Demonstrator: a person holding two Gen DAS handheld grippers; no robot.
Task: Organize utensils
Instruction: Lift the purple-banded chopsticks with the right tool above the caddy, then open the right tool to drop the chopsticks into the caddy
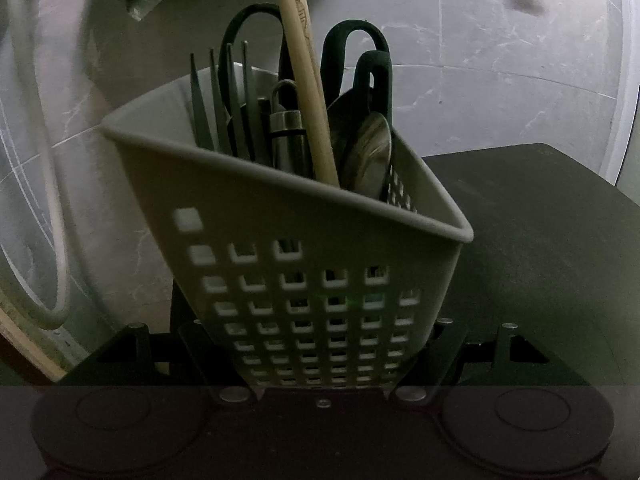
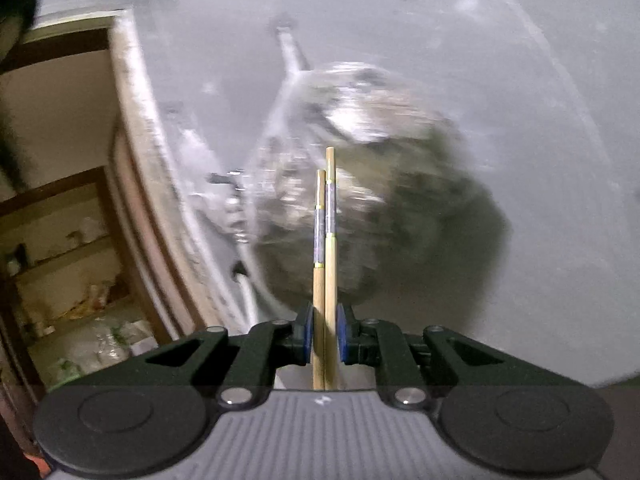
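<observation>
In the left wrist view, a pale perforated utensil caddy (image 1: pixel 304 240) is seen close up between the two fingers of the left tool (image 1: pixel 322 360), whose dark fingers (image 1: pixel 448 348) are pressed against its lower walls, so the left tool is judged to be closed on the caddy, at a wide span. The caddy is tilted, its open top leaning toward the far left, above a dark mat (image 1: pixel 540 248) on the grey marbled surface (image 1: pixel 500 92). Inside it stand a fork (image 1: pixel 218 108), black-handled scissors (image 1: pixel 356 52), a steel-capped handle (image 1: pixel 288 136) and a spoon (image 1: pixel 370 156). A pair of wooden chopsticks (image 1: pixel 304 80) is seen with the lower ends inside the caddy's rim, between the steel-capped handle and the spoon, the long axis running steeply up and out of the top of the frame. In the right wrist view, the same chopsticks (image 2: pixel 326 264) are gripped side by side between the blue pads (image 2: pixel 341 338) of the right tool (image 2: pixel 324 338), which is nearly closed on them; their long axis runs straight ahead along the fingers, the far ends uneven. The background is motion-blurred; a crumpled bag (image 2: pixel 380 184) and a shelf (image 2: pixel 60 248) at the left can be made out. The coming move is judged to turn on the chopsticks' axis being lined up with the caddy's tilted opening, which lies below the right tool.
</observation>
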